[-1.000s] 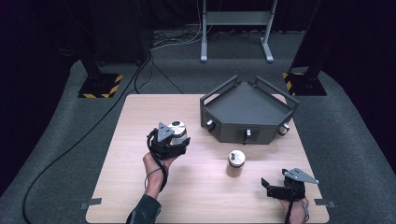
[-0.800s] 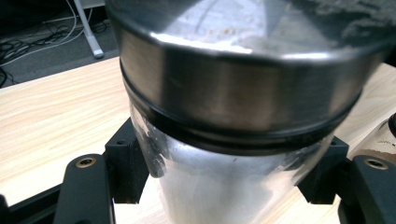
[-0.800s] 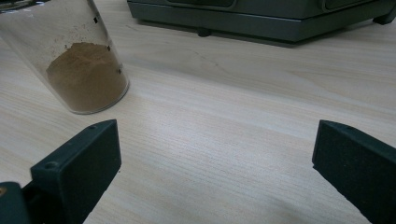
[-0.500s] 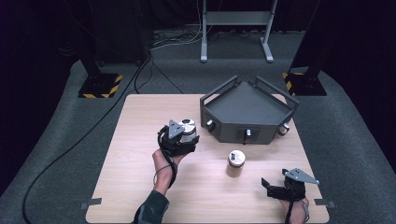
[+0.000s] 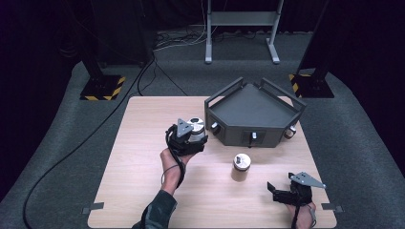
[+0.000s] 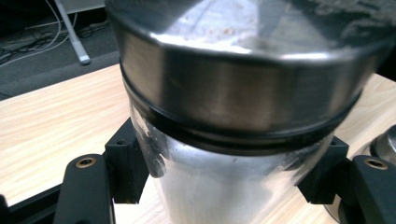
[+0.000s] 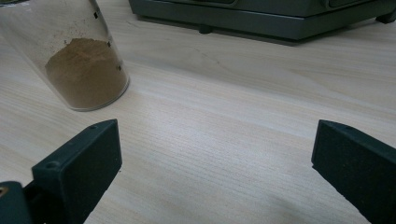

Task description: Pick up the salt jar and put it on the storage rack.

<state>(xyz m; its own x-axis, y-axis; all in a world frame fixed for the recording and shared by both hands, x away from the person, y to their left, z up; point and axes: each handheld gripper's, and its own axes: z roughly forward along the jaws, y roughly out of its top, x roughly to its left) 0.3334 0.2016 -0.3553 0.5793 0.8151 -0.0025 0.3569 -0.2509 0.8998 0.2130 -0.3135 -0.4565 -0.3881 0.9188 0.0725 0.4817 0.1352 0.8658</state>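
Note:
My left gripper [image 5: 187, 138] [image 6: 229, 179] is shut on a clear jar with a steel lid [image 5: 195, 126] [image 6: 233, 88], held just above the wooden table left of the grey tray. Both black pads [image 6: 127, 165] press on the glass body below the lid. A second jar [image 5: 241, 167] [image 7: 84, 70], with brown powder in it, stands alone on the table mid-right. My right gripper [image 5: 274, 190] [image 7: 215, 172] rests low near the front right corner, jaws open, pointing at that jar from a short distance with nothing between them.
A dark grey angular tray [image 5: 253, 139] [image 7: 280, 18] with handles and front knobs sits at the table's back right. Bare wood [image 5: 138, 191] spreads to the left and front. Beyond the table lie cables, stand feet and a metal frame on the carpet.
My left gripper has carried its jar to the right and slightly away, closer to the tray's left corner. The right gripper and the powder jar have stayed where they were.

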